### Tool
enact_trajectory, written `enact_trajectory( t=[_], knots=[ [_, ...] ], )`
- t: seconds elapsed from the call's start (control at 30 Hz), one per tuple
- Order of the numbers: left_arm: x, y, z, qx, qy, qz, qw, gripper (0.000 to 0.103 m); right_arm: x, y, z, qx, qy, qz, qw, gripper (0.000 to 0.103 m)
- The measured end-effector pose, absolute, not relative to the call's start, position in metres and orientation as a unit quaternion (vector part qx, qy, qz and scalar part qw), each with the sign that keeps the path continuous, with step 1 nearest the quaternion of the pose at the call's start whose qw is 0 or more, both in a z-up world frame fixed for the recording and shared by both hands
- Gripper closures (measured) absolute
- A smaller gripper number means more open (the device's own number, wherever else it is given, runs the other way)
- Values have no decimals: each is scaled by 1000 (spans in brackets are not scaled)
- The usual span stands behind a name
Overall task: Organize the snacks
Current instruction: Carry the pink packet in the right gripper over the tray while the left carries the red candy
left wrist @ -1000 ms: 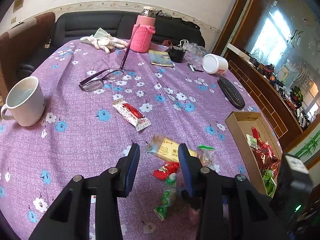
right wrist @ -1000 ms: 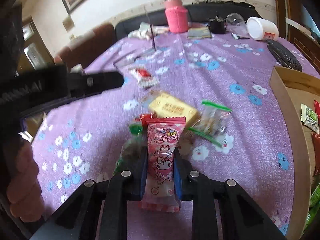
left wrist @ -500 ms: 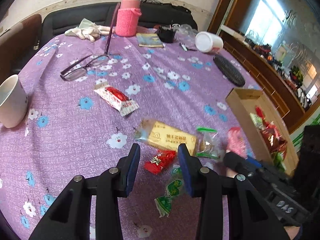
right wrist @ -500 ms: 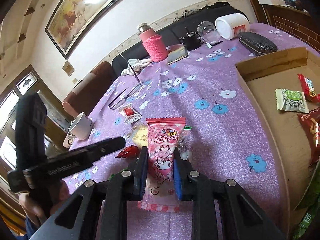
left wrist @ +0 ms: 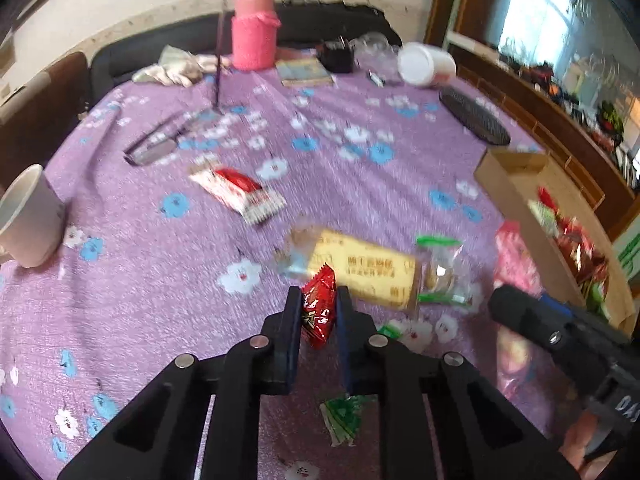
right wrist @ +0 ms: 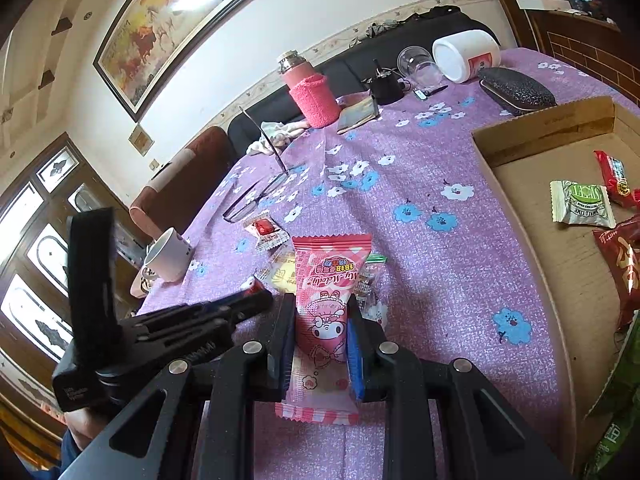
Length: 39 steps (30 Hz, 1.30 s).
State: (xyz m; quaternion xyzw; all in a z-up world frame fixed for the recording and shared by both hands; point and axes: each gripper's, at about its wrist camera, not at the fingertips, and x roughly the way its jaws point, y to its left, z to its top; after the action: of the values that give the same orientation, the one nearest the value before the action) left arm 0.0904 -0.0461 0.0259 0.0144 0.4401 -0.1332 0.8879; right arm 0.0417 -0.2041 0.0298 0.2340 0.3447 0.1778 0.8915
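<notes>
snacks lie loose on the purple flowered tablecloth [left wrist: 168,280]: a red-and-white packet [left wrist: 236,190], a yellow biscuit pack [left wrist: 368,266], a clear green-edged wrapper [left wrist: 440,272] and a green sachet [left wrist: 344,416]. the left gripper [left wrist: 318,308] has its jaws closed tight on a small red candy [left wrist: 318,304]. the right gripper [right wrist: 320,332] has its jaws pinched onto a pink cartoon packet [right wrist: 326,300], held upright beside the cardboard box [right wrist: 544,128], which already contains several snacks. step in hand: pick-up complete on both sides. the next move likely calls for carrying each packet over the box wall and releasing it inside.
</notes>
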Motion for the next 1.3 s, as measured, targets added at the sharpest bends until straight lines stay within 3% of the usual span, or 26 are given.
enact_trajectory(
  t=[0.3, 1.3],
  knots=[
    [73, -58, 49, 4, 385, -160, 909, 88, 35, -200, 40, 203, 322, 162, 910, 79],
    [66, -70, 48, 13, 384, -174, 907, 88, 33, -208, 41, 194, 312, 122, 922, 77]
  ],
)
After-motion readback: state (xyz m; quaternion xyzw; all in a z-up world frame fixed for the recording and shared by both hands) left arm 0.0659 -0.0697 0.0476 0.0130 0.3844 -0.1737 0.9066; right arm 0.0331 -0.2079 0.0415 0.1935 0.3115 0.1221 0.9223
